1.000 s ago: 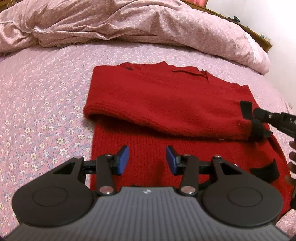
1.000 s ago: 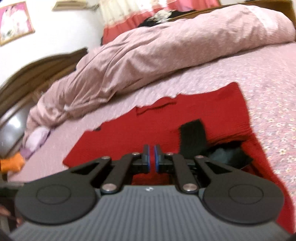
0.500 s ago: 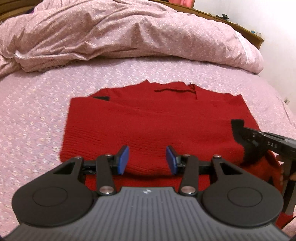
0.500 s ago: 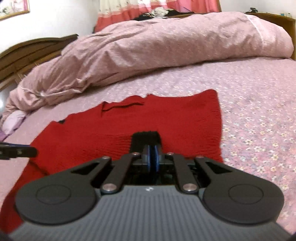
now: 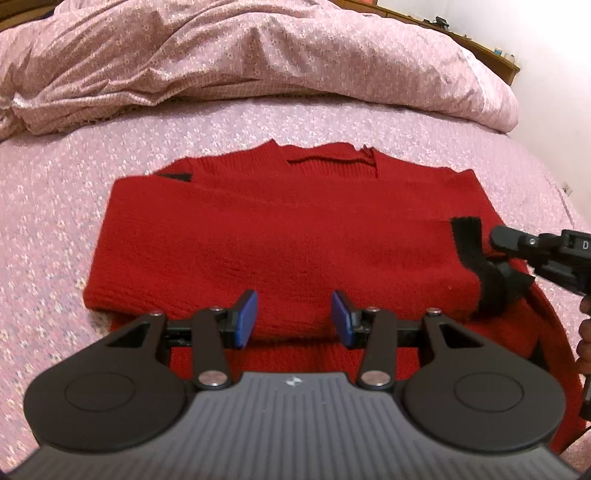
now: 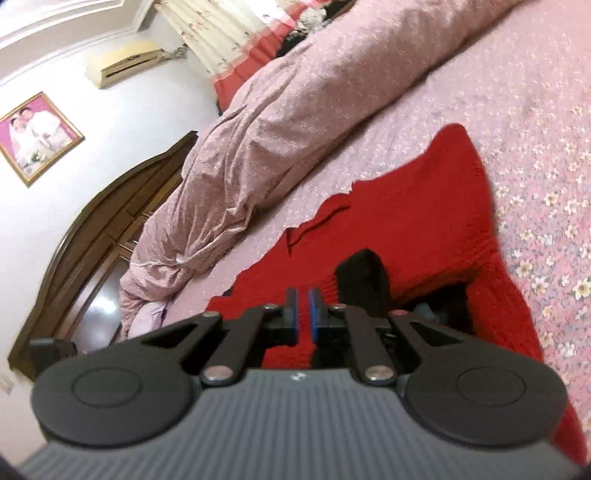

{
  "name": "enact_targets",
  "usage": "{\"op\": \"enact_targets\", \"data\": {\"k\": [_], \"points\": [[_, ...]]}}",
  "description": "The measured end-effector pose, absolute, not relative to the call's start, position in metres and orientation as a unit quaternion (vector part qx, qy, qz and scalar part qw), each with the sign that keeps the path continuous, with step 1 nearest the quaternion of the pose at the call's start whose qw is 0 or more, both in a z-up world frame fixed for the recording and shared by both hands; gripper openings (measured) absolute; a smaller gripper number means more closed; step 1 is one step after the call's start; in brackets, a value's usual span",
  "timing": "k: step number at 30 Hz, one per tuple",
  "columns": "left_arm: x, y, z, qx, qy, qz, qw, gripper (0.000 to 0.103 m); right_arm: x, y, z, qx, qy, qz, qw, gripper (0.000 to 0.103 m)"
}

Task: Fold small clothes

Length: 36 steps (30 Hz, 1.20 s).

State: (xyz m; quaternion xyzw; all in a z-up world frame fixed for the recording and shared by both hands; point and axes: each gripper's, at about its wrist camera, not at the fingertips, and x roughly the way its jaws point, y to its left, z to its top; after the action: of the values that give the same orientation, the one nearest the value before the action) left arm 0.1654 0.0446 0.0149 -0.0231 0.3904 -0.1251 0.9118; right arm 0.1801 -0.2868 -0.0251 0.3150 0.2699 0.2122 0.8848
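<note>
On the floral bed sheet (image 5: 55, 229), just in front of the heaped duvet (image 5: 258, 55), a red sweater (image 5: 280, 236) lies partly folded, one more fold seemingly left; the left gripper (image 5: 294, 319) hovers unclenched and empty, the right gripper (image 6: 303, 314) clenched, seemingly empty.

A home bedroom: wide bed (image 5: 55, 206) under a pink floral sheet, rumpled quilt (image 5: 258, 55) heaped along its far side, dark wooden headboard (image 6: 110, 236), framed portrait (image 6: 37, 136) on the white wall, air conditioner (image 6: 125, 62) near the ceiling, curtains (image 6: 229, 33) beside it.
</note>
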Motion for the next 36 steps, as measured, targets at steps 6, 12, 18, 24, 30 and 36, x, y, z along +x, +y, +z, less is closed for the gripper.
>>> {"op": "enact_targets", "data": {"k": [6,12,18,24,30,36], "points": [[0.180,0.052,0.028,0.012,0.379,-0.117,0.918,0.050,0.178,-0.277,-0.010,0.213,0.265,0.184,0.922,0.003],[0.209,0.065,0.034,0.014,0.384,-0.107,0.917,0.050,0.191,-0.278,-0.007,0.143,0.275,0.156,0.938,0.007],[0.225,0.070,0.029,0.012,0.391,-0.102,0.915,0.050,0.203,-0.272,-0.011,0.126,0.281,0.177,0.935,0.007],[0.203,0.074,0.017,-0.009,0.395,-0.118,0.911,0.050,0.206,-0.270,-0.017,0.125,0.303,0.196,0.924,0.008],[0.185,0.065,0.012,-0.008,0.384,-0.130,0.914,0.050,0.211,-0.267,-0.018,0.089,0.317,0.187,0.926,0.008],[0.187,0.029,0.020,-0.029,0.373,-0.176,0.910,0.050,0.215,-0.265,-0.025,0.074,0.323,0.179,0.926,0.012]]}}
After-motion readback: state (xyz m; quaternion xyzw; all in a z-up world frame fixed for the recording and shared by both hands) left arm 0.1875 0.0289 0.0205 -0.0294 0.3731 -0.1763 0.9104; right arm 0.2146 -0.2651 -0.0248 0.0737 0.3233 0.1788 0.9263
